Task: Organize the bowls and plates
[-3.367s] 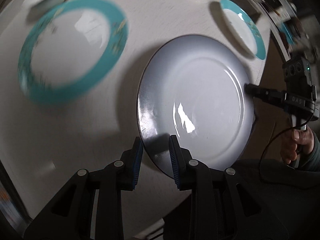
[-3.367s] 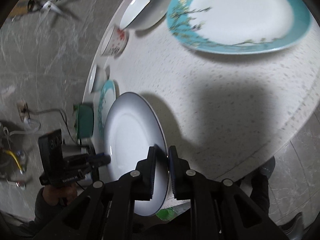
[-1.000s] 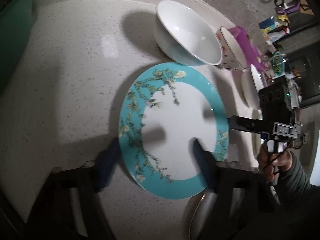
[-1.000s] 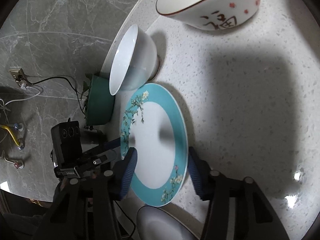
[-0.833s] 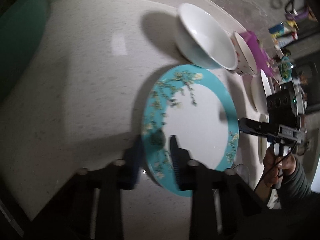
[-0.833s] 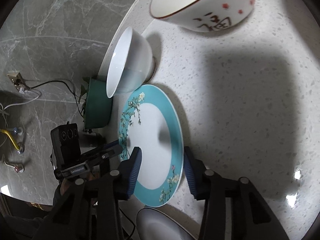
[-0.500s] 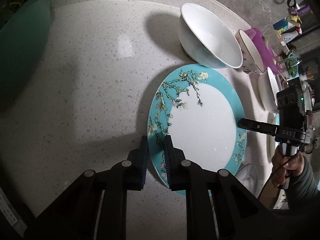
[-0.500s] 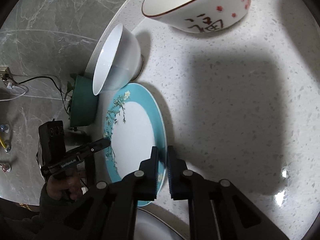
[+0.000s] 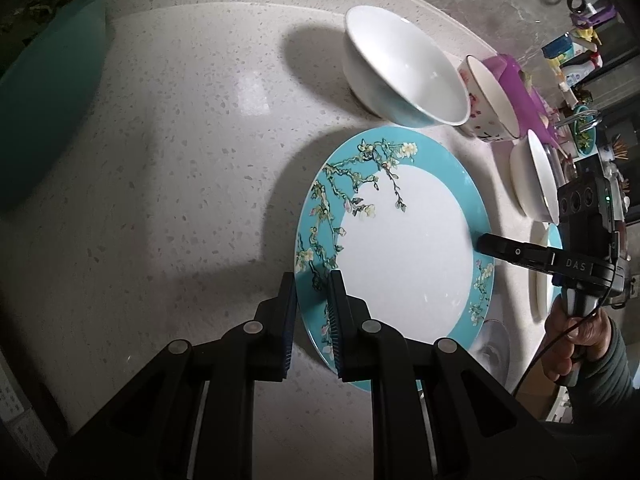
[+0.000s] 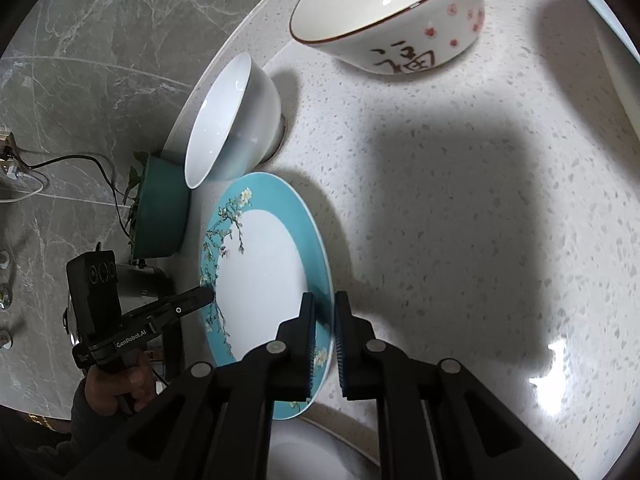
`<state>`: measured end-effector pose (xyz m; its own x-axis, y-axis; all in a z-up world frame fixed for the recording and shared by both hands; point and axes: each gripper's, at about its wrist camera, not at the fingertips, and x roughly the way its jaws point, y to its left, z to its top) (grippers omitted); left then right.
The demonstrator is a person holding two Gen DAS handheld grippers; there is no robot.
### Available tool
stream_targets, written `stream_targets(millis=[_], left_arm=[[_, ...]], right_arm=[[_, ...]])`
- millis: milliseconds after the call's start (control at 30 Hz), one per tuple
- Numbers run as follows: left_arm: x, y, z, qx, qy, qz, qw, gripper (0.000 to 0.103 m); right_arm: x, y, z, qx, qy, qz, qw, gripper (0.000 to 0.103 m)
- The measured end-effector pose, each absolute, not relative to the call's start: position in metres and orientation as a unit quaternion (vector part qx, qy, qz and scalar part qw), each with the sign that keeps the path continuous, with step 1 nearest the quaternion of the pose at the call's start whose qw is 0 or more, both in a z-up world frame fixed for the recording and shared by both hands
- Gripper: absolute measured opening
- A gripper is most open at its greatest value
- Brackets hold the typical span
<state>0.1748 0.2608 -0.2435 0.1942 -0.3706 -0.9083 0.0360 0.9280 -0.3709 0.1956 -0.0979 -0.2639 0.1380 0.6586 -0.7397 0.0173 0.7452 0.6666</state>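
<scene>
The round teal-rimmed plate with a blossom-branch pattern (image 9: 404, 248) lies on the speckled white stone table (image 9: 180, 168), in front of a plain white bowl (image 9: 400, 76). The left gripper (image 9: 312, 292) is clamped narrow on its near rim, and the right gripper (image 10: 323, 312) pinches the opposite rim

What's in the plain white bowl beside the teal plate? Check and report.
Empty. The plain white bowl stands upright on the table beside the teal plate, with only clean glaze showing inside.
</scene>
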Motion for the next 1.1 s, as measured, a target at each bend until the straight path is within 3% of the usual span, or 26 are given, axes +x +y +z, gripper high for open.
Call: stream_targets(millis=[567, 1100], left_arm=[[0.103, 0.205, -0.196, -0.127, 0.623, -0.163, 0.754, 0.013], [0.009, 0.163, -0.204, -0.091, 0.638, -0.143, 0.751, 0.013]], right_arm=[[0.125, -0.134, -0.214, 0.284, 0.588, 0.223, 0.723, 0.012], [0.036, -0.167, -0.243, 0.275, 0.619, 0.216, 0.703, 0.014]])
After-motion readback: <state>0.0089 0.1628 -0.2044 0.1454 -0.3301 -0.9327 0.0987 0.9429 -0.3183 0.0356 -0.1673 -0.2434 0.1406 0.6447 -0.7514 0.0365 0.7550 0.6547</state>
